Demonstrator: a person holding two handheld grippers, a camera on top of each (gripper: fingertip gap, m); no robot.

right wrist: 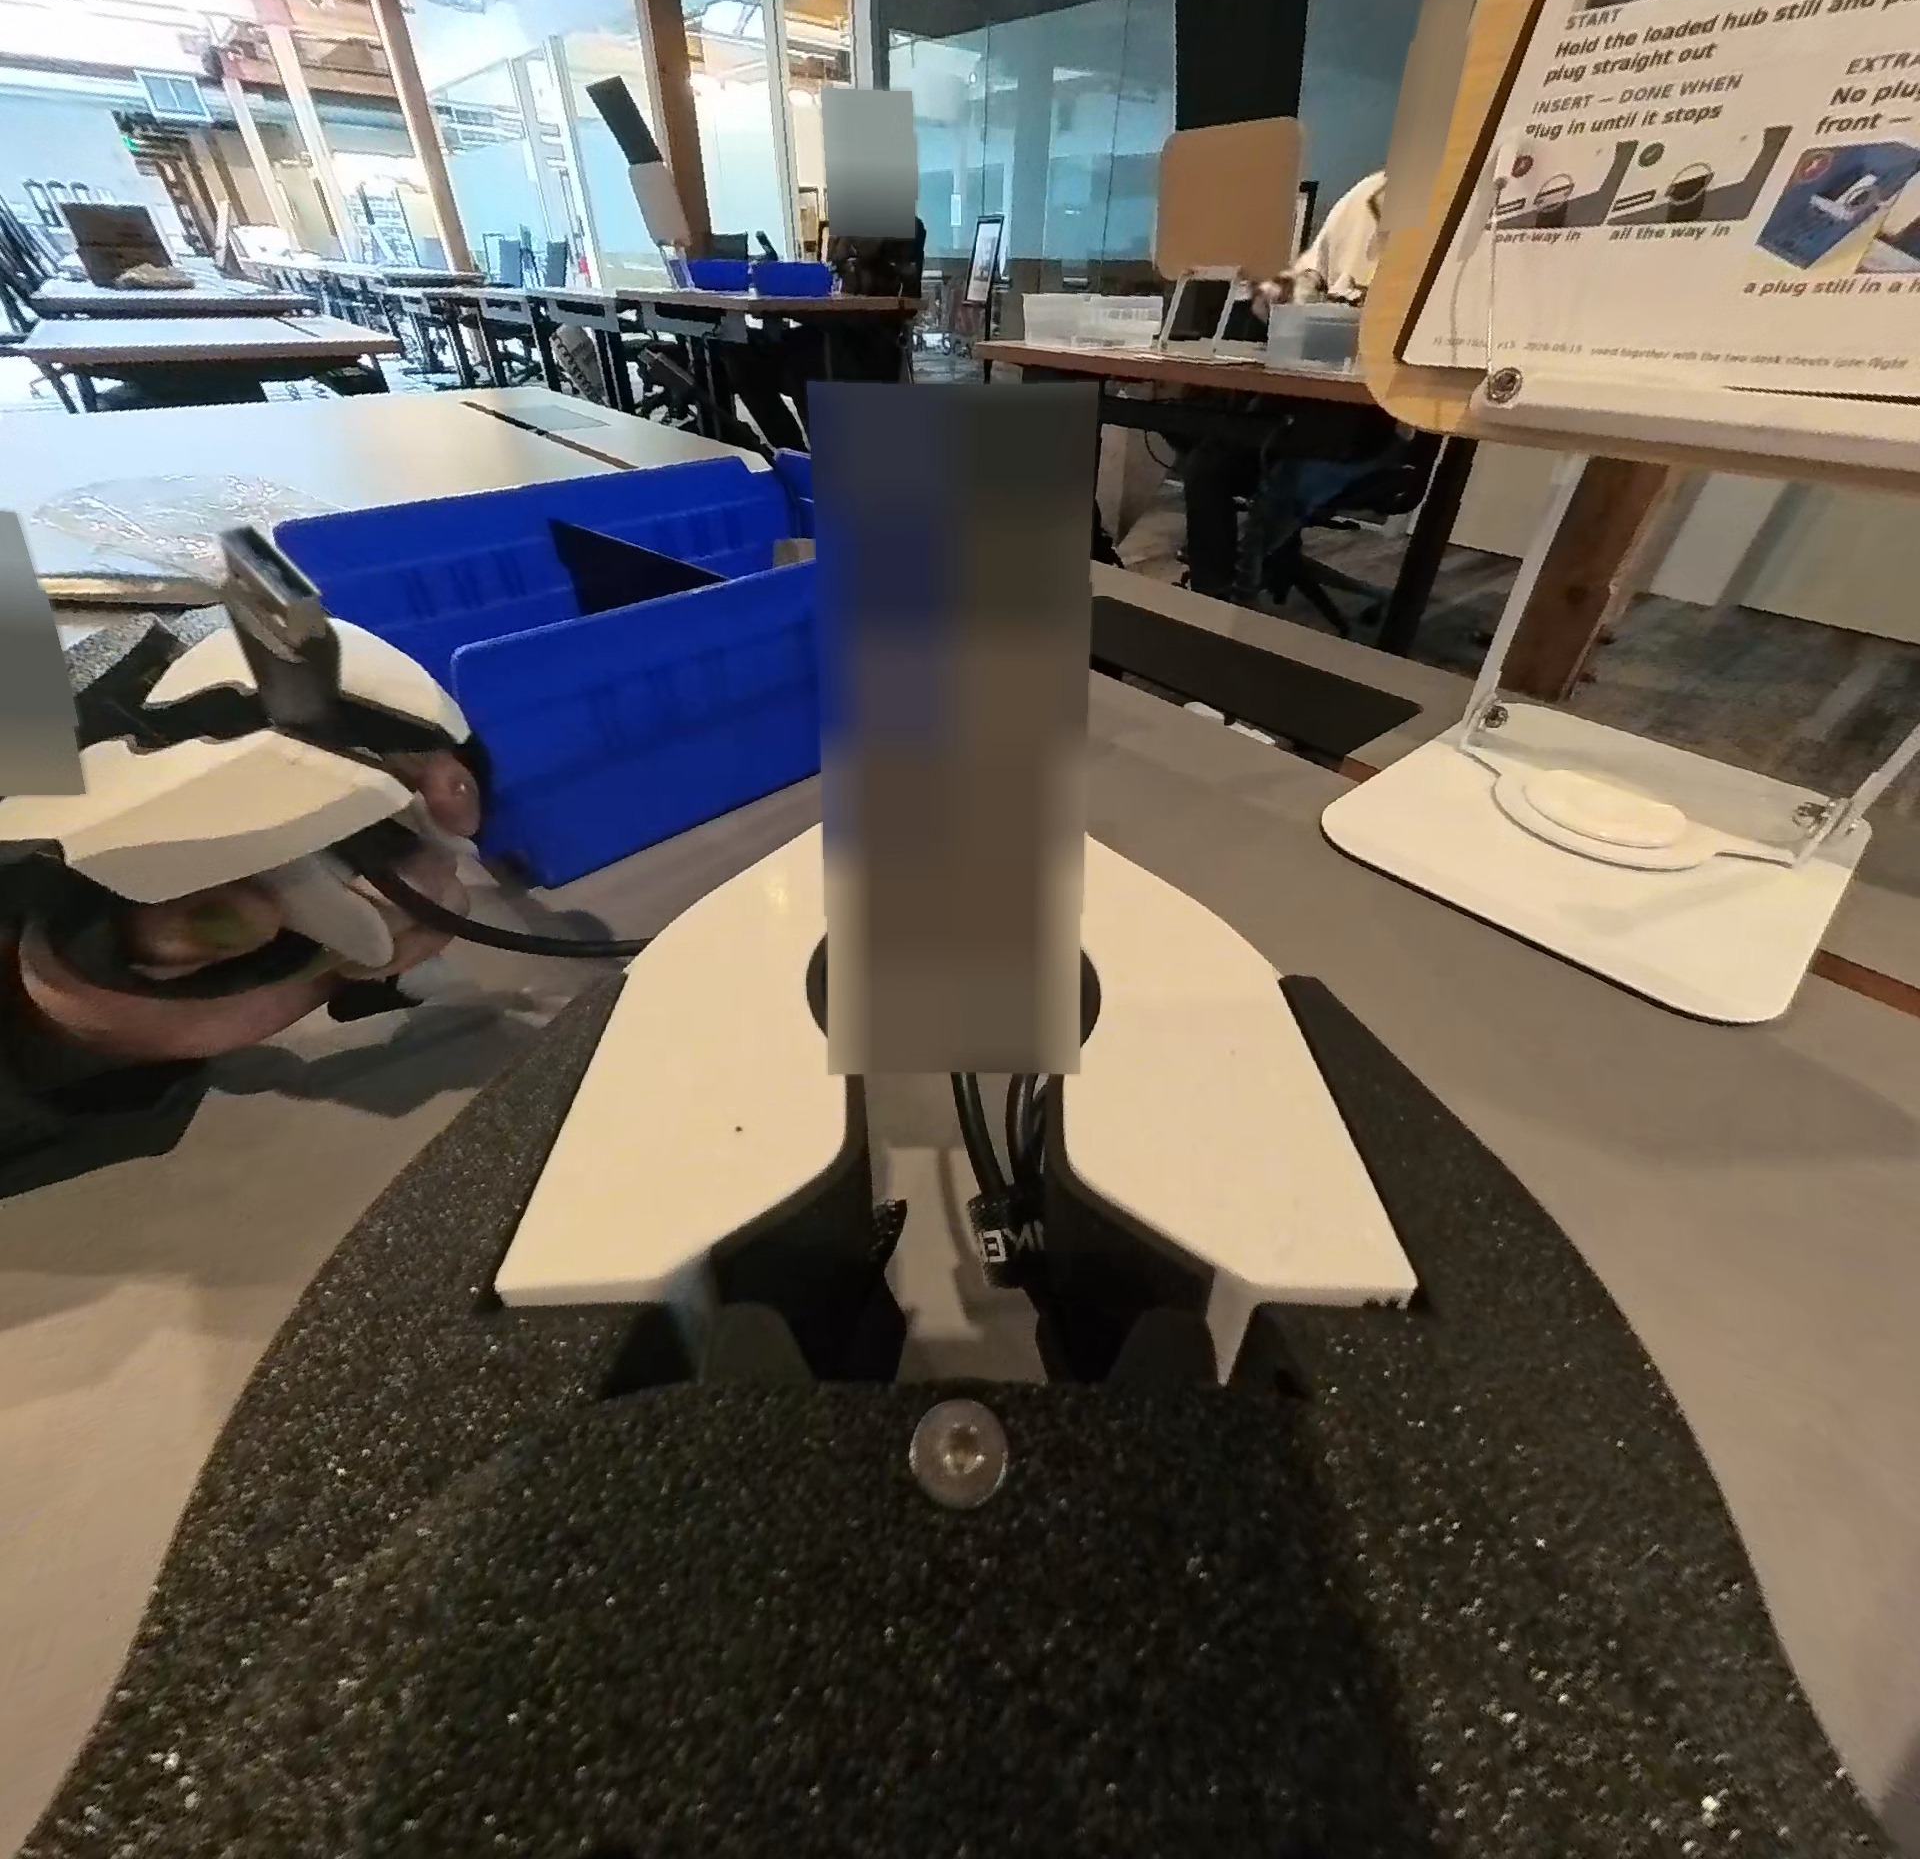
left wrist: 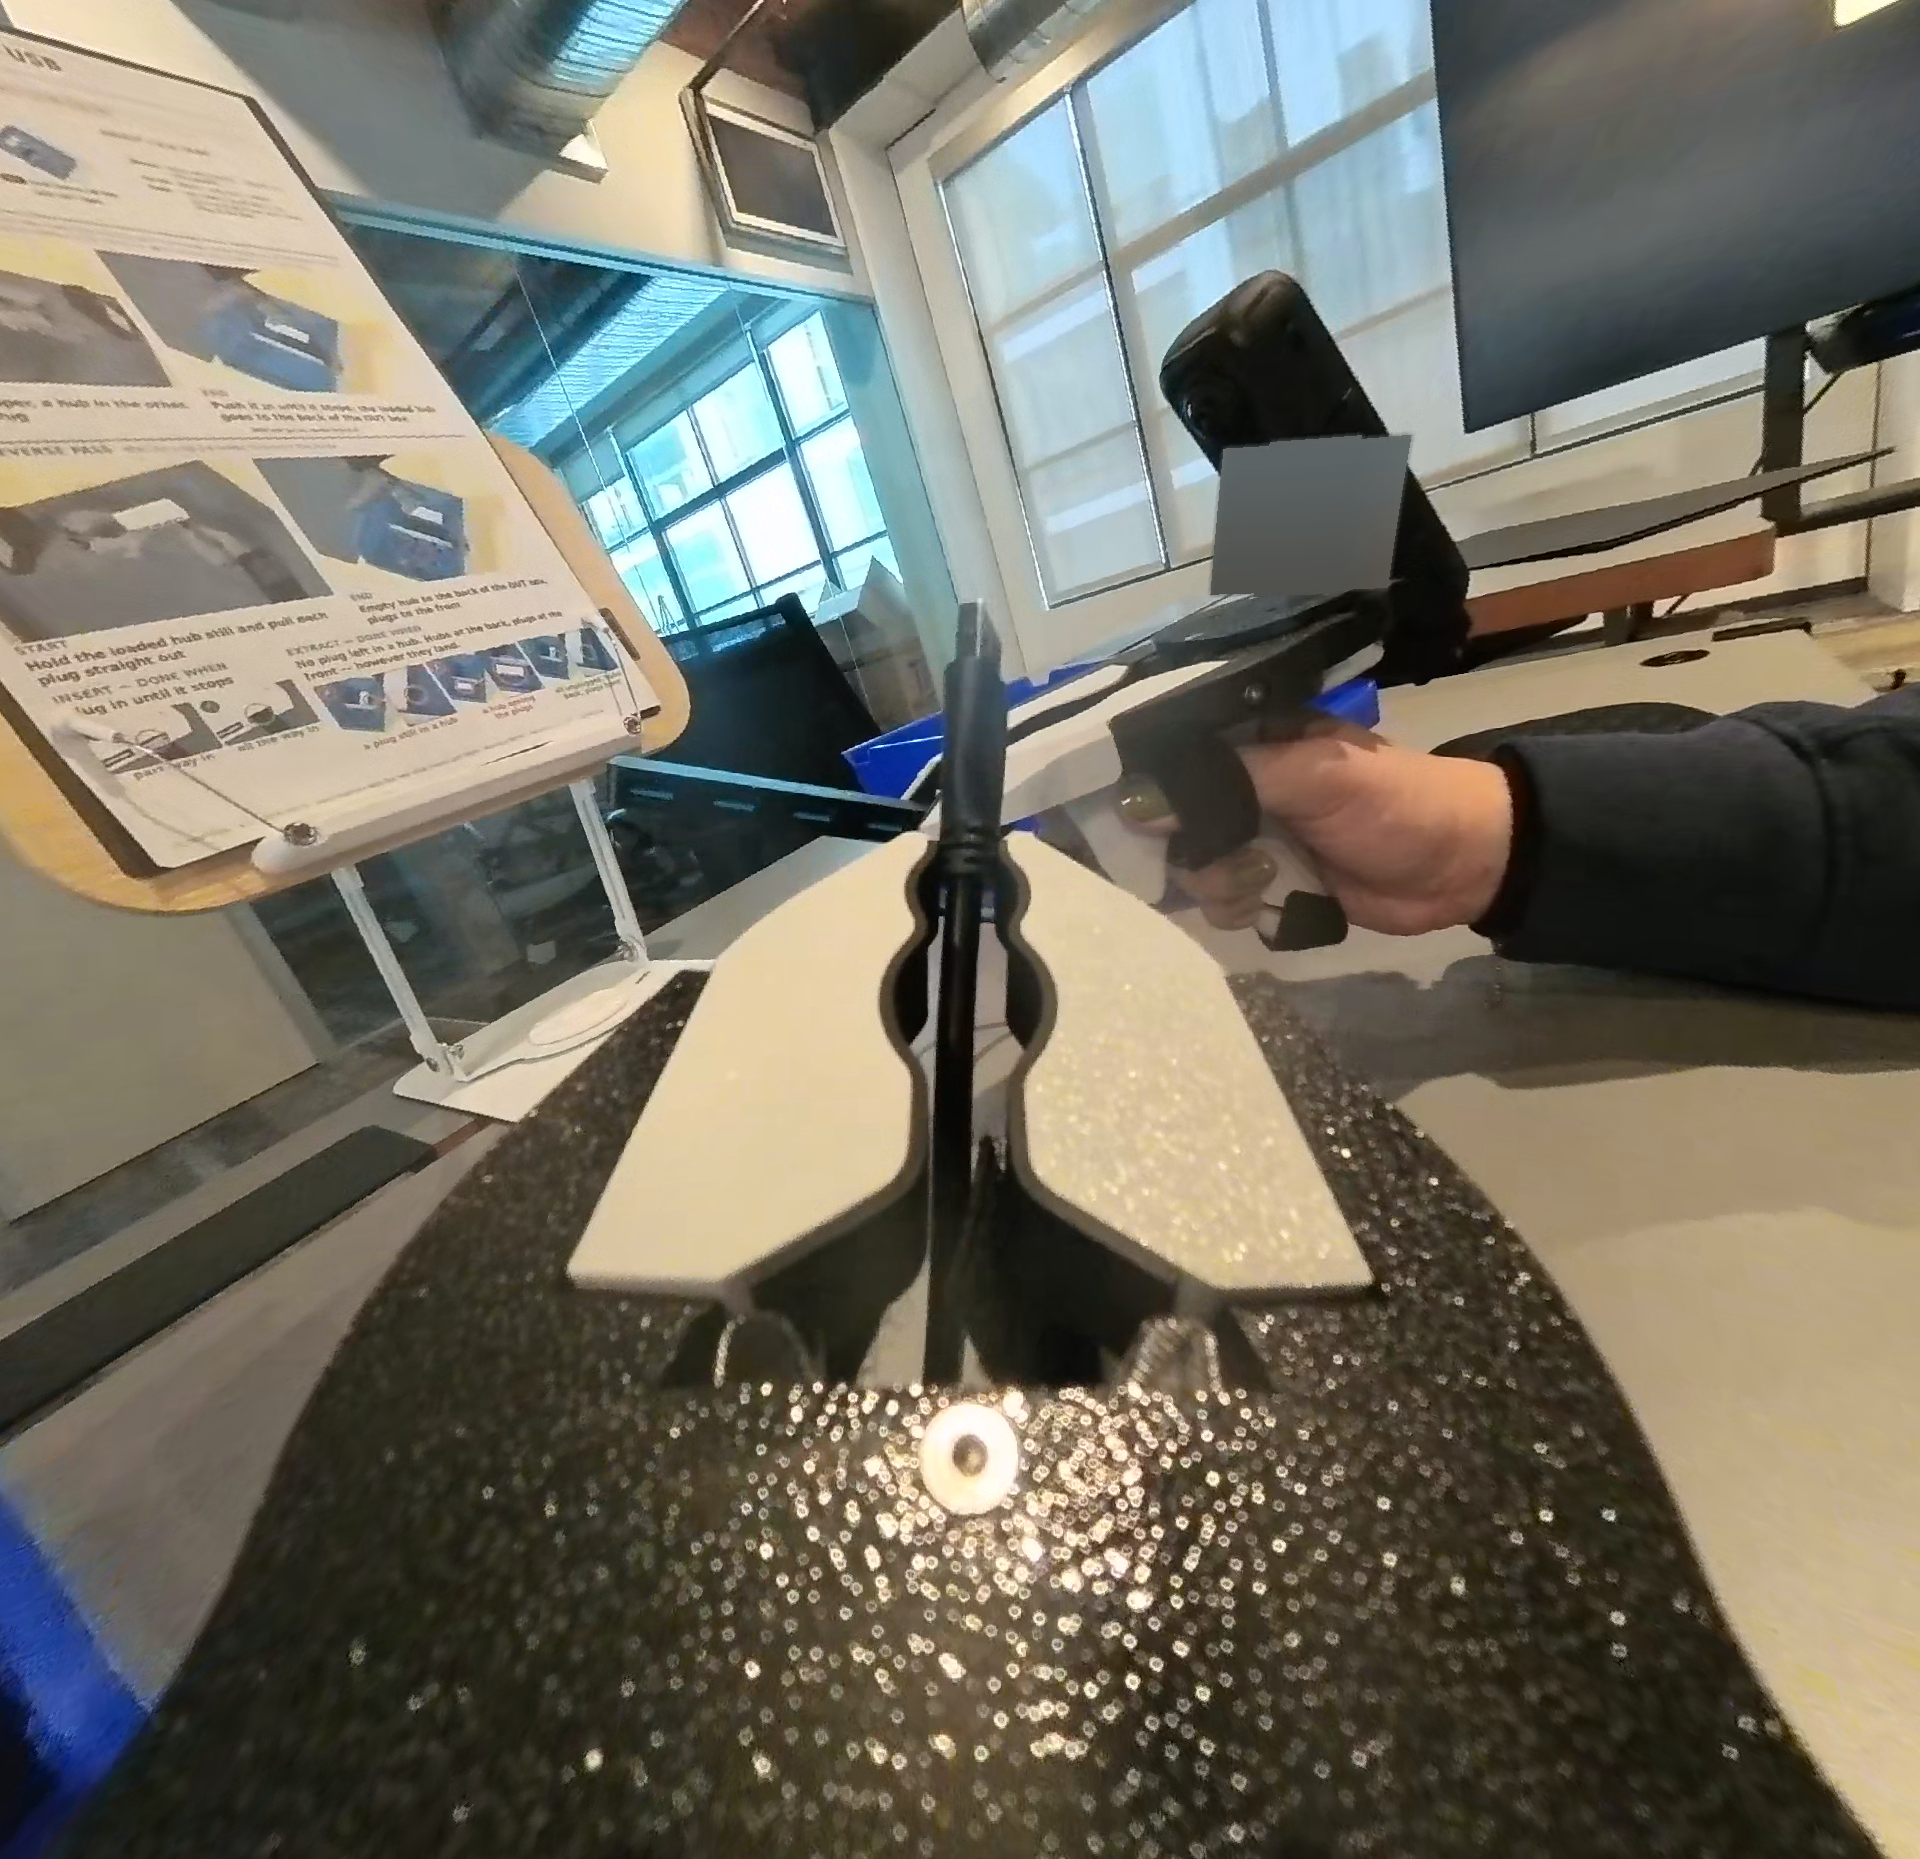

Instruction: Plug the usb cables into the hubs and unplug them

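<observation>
My left gripper is shut on a black USB cable, and its plug sticks up past the white fingertips. In the right wrist view the left gripper shows at the far left, in a hand, with the silver plug pointing up and back. My right gripper holds the hub upright between its white fingers. A blurred patch hides the hub. A bundled black cable shows below it. In the left wrist view the right gripper is held by a hand to the right, behind the plug.
Two blue bins stand on the grey table behind the left gripper, also seen in the left wrist view. An instruction board on a white stand stands at the right; in the left wrist view the board is at the left.
</observation>
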